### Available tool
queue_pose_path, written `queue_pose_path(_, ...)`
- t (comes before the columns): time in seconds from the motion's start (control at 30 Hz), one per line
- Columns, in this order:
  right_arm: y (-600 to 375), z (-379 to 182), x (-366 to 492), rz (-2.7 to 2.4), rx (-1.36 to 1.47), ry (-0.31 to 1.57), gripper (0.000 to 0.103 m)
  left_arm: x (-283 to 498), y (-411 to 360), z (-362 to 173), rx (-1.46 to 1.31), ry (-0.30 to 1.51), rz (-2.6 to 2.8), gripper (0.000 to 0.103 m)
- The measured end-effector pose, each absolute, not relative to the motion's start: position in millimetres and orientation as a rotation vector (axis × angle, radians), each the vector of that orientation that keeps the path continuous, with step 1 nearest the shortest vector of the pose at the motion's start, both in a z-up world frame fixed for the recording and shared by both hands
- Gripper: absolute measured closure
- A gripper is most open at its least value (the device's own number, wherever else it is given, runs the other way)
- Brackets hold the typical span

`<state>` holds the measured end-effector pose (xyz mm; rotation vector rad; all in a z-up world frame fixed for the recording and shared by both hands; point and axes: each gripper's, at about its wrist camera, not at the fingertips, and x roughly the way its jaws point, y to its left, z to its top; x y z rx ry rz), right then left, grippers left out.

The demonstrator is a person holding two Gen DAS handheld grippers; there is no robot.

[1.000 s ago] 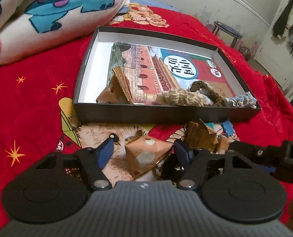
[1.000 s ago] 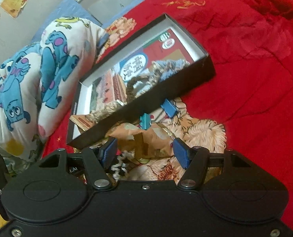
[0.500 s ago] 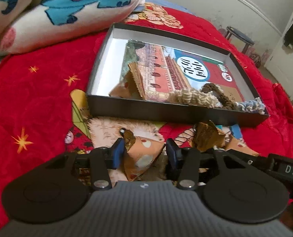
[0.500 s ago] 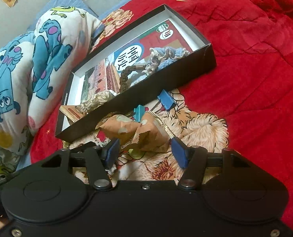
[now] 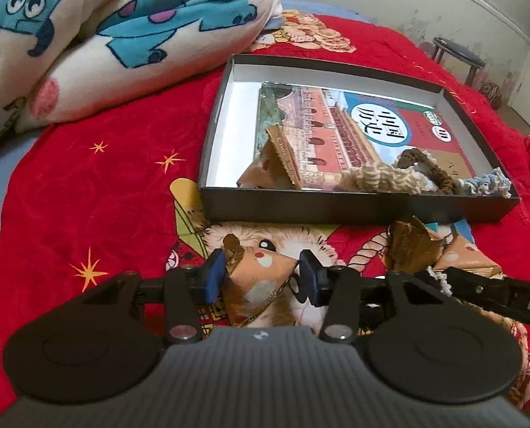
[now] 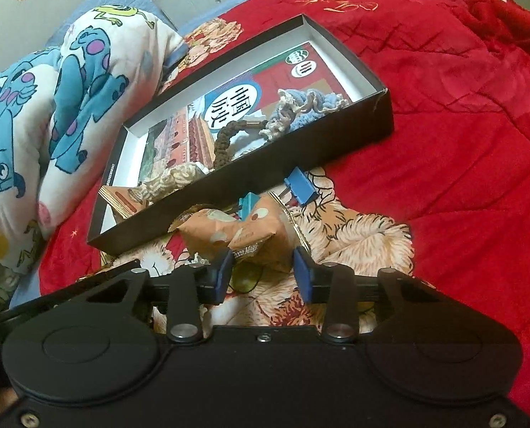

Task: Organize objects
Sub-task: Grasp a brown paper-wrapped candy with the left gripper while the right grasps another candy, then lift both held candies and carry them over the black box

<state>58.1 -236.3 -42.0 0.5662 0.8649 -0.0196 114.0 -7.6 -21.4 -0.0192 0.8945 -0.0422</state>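
My left gripper [image 5: 261, 273] is shut on an orange snack packet [image 5: 261, 278] that lies on the red bedspread in front of the black box [image 5: 354, 212]. In the right wrist view my right gripper [image 6: 263, 267] has its jaws closing on another orange snack packet [image 6: 243, 235], and both blue pads touch its sides. The box [image 6: 265, 166] holds a picture book [image 5: 336, 125], one more packet [image 5: 272, 164] and crocheted pieces in beige [image 5: 375, 178], brown [image 5: 439, 174] and blue [image 5: 486, 185]. A crumpled brown wrapper [image 5: 411, 246] lies right of my left gripper.
A folded cartoon blanket [image 5: 104, 35] is heaped at the back left, close to the box's far corner. Two blue clips [image 6: 300, 187] lie on the bedspread against the box's near wall. A dark stool [image 5: 457, 53] stands beyond the bed by the wall.
My left jaws closed onto the orange packet and stayed there. The right jaws narrowed around the other packet until the pads met it. Both cameras tipped a little.
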Motion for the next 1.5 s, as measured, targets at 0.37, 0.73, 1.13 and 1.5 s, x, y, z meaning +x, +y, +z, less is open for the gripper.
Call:
queue_pose_path(0.37, -229, -38, 54, -0.018, 0.525, 0.853, 0.093, 113, -7, -16, -0.008, 0.882, -0.036, 0.054)
queue_pose_path(0.73, -223, -31, 48, -0.006, 0.496, 0.814, 0.100, 112, -4, -13, -0.014, 0.876, -0.029, 0.054)
queue_pose_path(1.13, -219, -15, 35, 0.044, 0.502, 0.739, 0.102, 107, -2, -4, -0.019, 0.851, -0.025, 0.054)
queue_pose_path(1.5, -229, -17, 38, 0.037, 0.537, 0.760, 0.084, 103, 4, -3, -0.039, 0.850, -0.026, 0.054)
